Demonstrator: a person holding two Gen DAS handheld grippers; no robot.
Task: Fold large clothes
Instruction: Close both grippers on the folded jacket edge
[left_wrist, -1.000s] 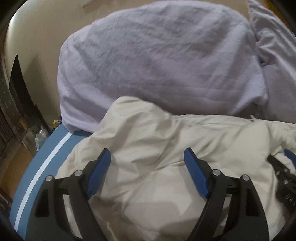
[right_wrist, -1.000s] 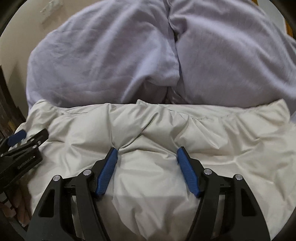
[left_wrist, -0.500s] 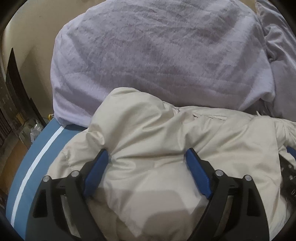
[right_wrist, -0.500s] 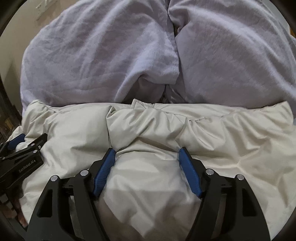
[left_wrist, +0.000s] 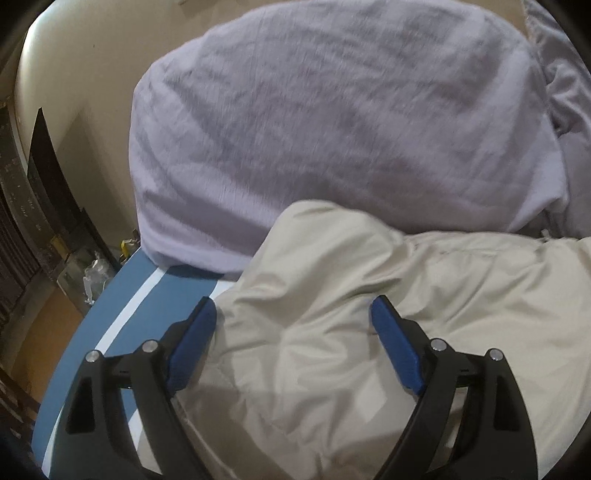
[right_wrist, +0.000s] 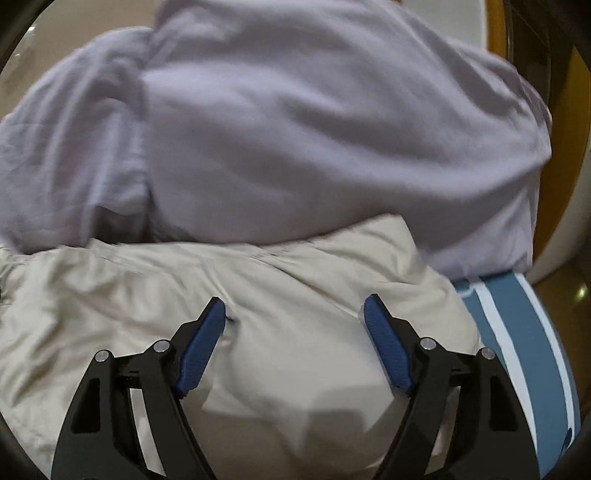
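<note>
A cream puffy jacket (left_wrist: 369, 295) lies bunched on a blue bed sheet with white stripes (left_wrist: 122, 306). My left gripper (left_wrist: 293, 317) is open, its blue fingers spread over the jacket's left end. In the right wrist view the same jacket (right_wrist: 258, 295) fills the lower half. My right gripper (right_wrist: 295, 317) is open over the jacket's right end, with a bulge of fabric between its fingers. Neither gripper is clamped on the cloth.
Two lilac pillows (left_wrist: 332, 122) lie behind the jacket, also seen in the right wrist view (right_wrist: 314, 129). The bed's left edge drops to dark furniture and clutter (left_wrist: 74, 266). The striped sheet (right_wrist: 517, 332) shows at right, with a wooden floor beyond.
Both grippers have moved apart, the left to the jacket's left end and the right to its right end. Each gripper has left the other's view. Both stay open.
</note>
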